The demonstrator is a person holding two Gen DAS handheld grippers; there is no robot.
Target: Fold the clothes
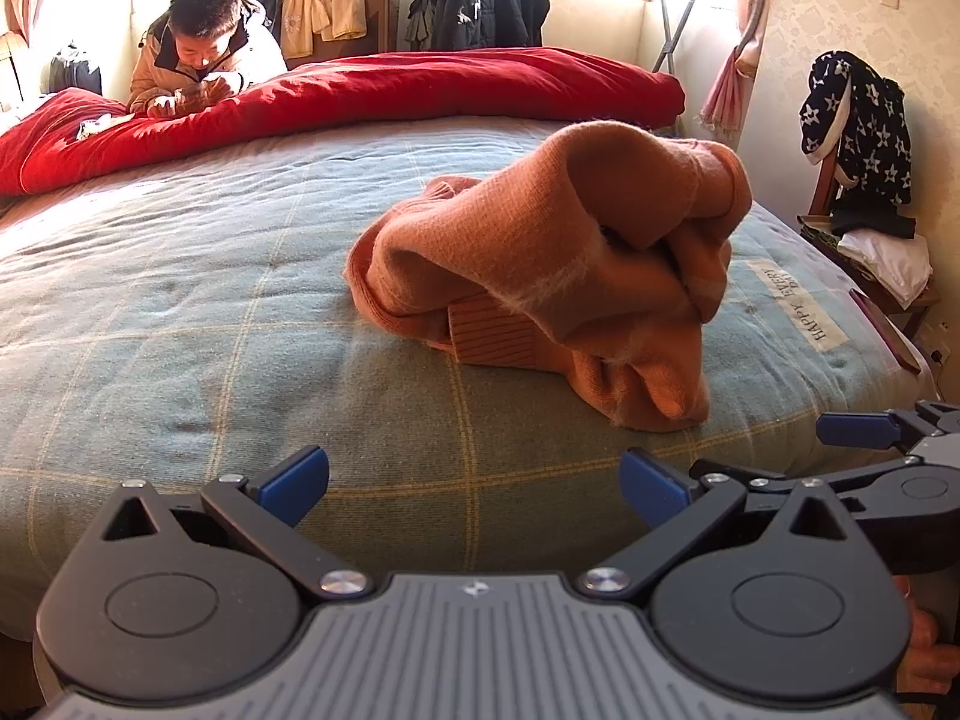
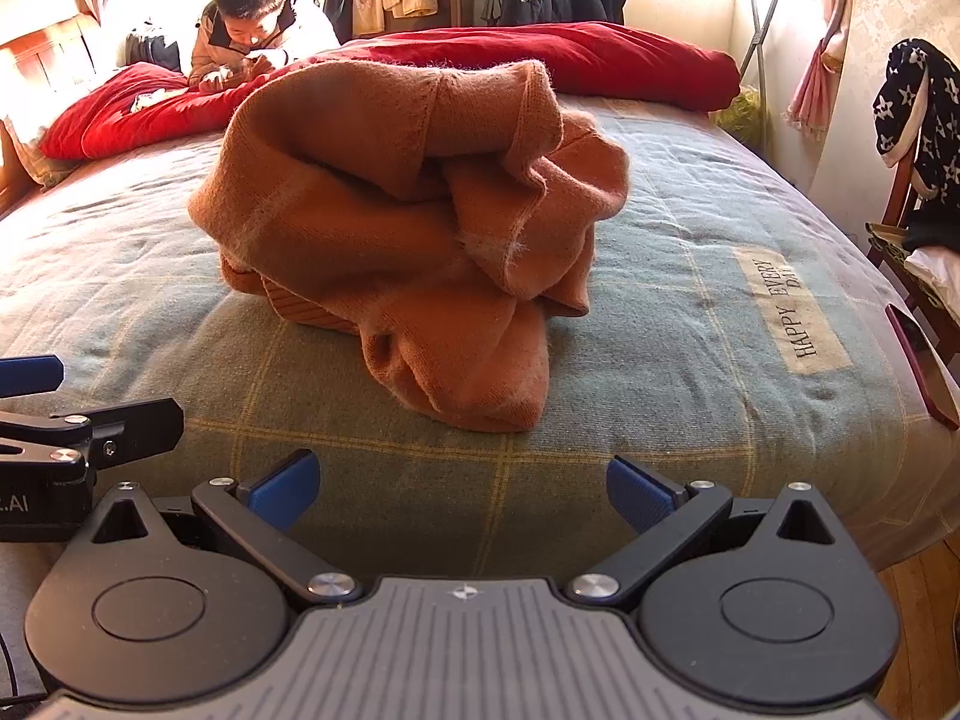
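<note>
An orange knitted sweater [image 1: 558, 264] [image 2: 408, 228] lies crumpled in a heap on the green checked bedspread [image 1: 180, 312] [image 2: 720, 252]. My left gripper [image 1: 474, 486] hovers open near the bed's front edge, short of the heap and to its left, nothing between its blue pads. My right gripper [image 2: 462, 489] is open too, straight in front of the heap and a little back from it. Each gripper shows at the edge of the other's view: the right gripper's finger [image 1: 858, 429] and the left gripper's finger [image 2: 30, 375].
A rolled red quilt [image 1: 372, 96] [image 2: 540, 60] crosses the far side of the bed; a person [image 1: 204, 48] [image 2: 258, 24] leans on it. A chair with a star-patterned garment [image 1: 858, 126] [image 2: 918, 114] stands right of the bed. A dark red phone [image 2: 921, 366] lies at the bed's right edge.
</note>
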